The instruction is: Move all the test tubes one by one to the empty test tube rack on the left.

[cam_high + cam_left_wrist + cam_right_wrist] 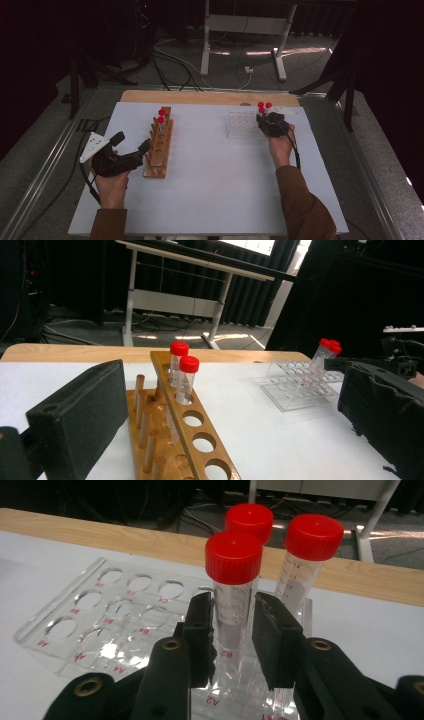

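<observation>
A clear plastic rack point(100, 615) holds three red-capped tubes at its near corner. My right gripper point(232, 615) has its jaws pressed on both sides of the nearest tube point(233, 557), which stands upright in its hole. The other two tubes point(312, 537) stand just behind it. From above, the right gripper point(267, 122) sits at the right end of the clear rack point(240, 125). A wooden rack point(159, 145) with two red-capped tubes point(161, 116) at its far end stands on the left. My left gripper point(131, 142) is open beside its near end, and that wooden rack point(200, 435) lies between the wide jaws.
The white table point(210, 185) has a wooden strip point(210, 96) along its far edge. Beyond it stand a white desk frame point(245, 30) and cables point(175, 62) on the floor. Metal rails run along both sides of the table.
</observation>
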The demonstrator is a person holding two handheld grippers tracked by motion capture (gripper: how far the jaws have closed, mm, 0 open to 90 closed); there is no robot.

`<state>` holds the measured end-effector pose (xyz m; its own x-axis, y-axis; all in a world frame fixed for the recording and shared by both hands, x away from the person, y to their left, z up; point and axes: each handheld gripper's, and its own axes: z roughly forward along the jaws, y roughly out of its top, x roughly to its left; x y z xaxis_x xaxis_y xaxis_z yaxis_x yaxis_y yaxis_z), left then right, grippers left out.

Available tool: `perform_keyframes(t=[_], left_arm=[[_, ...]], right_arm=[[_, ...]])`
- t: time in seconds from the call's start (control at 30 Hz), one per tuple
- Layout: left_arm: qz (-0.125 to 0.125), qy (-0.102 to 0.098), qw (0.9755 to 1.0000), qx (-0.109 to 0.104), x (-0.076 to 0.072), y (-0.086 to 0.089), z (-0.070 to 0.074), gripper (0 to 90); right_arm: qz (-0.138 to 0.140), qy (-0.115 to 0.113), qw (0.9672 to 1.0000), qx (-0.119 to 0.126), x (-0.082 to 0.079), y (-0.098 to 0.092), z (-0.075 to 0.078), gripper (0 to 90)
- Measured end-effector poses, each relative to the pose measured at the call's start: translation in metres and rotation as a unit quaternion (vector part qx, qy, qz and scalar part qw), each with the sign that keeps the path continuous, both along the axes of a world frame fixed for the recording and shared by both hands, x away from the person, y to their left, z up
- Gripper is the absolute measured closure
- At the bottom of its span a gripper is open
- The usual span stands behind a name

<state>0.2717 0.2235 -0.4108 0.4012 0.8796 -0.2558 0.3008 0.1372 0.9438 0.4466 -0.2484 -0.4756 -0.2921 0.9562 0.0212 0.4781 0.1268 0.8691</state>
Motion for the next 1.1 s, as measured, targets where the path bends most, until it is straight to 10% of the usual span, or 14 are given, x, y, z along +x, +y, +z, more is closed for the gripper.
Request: perform_keyframes(t=[0.57,1.1], left_arm=[[0.005,0.014,0.9999,0.001,0.002,0.002,-0.006,0.6],[0.011,0.021,0.9997,0.004,0.002,0.004,-0.008,0.6]], right_arm=[[-0.007,-0.01,0.9998,-0.014,0.0,0.003,0.005,74.6],[0.006,-0.05,0.9986,-0.015,-0.016,0.0,0.043,74.7]])
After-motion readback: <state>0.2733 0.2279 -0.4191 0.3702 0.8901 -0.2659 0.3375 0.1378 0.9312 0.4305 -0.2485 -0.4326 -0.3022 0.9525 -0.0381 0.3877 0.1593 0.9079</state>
